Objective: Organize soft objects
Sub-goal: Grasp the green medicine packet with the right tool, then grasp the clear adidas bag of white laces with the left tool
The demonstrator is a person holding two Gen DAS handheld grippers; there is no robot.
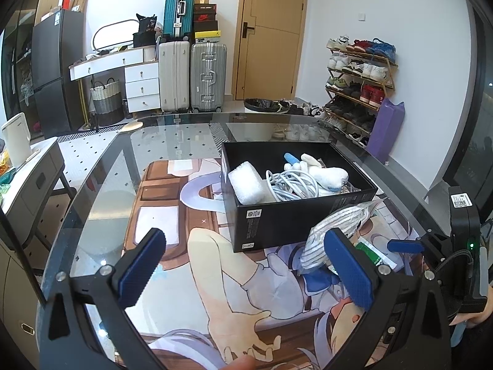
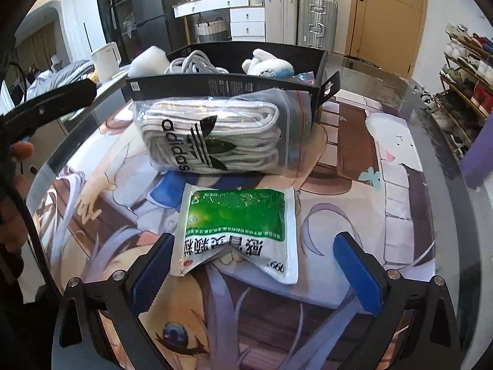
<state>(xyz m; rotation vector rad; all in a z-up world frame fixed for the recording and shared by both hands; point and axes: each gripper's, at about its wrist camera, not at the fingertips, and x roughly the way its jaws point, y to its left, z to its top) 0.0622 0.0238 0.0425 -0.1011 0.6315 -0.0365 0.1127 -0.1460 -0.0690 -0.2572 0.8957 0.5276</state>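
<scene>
A black box [image 1: 277,225] [image 2: 215,84] sits on the glass table and holds white foam [image 1: 246,185], a coiled grey cable [image 1: 289,185] and a white plush toy [image 1: 326,172]. A clear bag of white Adidas socks [image 2: 215,135] [image 1: 332,231] leans against the box's near side. A green and white sachet [image 2: 237,231] [image 1: 374,254] lies flat on the mat in front of it. My right gripper [image 2: 255,273] is open, its fingers on either side of the sachet's near edge. My left gripper [image 1: 243,271] is open over the mat, left of the sock bag, holding nothing.
A printed mat [image 1: 185,215] covers much of the glass table [image 1: 101,166]. Beyond the table stand suitcases [image 1: 191,77], a white dresser [image 1: 141,83], a shoe rack [image 1: 360,86] and a wooden door [image 1: 271,34]. A white kettle [image 1: 15,138] stands on a side cabinet at the left.
</scene>
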